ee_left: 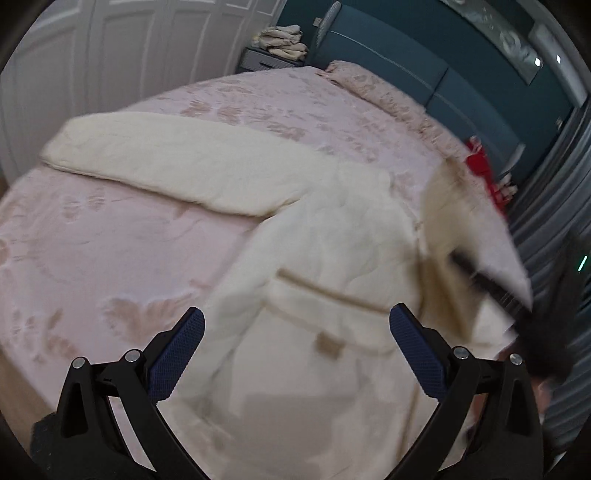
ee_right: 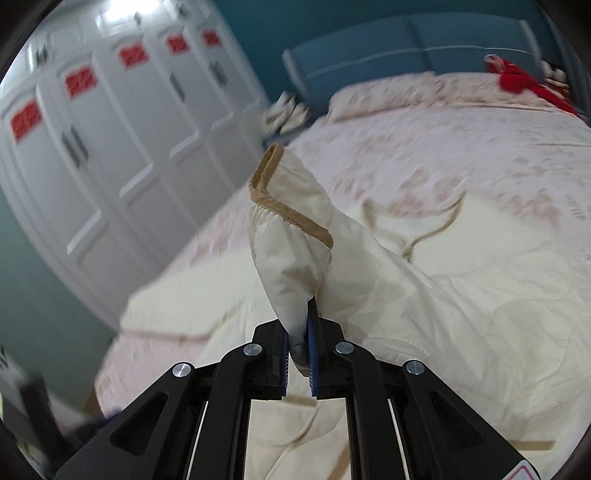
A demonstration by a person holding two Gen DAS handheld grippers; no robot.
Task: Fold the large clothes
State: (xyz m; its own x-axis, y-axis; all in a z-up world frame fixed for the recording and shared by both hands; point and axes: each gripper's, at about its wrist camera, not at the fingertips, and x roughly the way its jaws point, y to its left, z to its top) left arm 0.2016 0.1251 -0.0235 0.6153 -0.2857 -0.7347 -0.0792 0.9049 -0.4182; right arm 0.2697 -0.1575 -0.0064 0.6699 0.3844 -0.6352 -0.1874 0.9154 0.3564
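One cream coat [ee_left: 332, 236] spread on the pink bed [ee_left: 110, 240]. Two grippers: left gripper [ee_left: 297, 326] spread wide over the coat, holding nothing; right gripper [ee_right: 298, 345] pinching one tan-trimmed sleeve [ee_right: 291, 229], lifted off the bed.

- Dim, soft indoor light; glare on the wardrobe [ee_right: 110, 22] top.
- Motion blur smears both views.
- Fisheye bends edges; corners are black.
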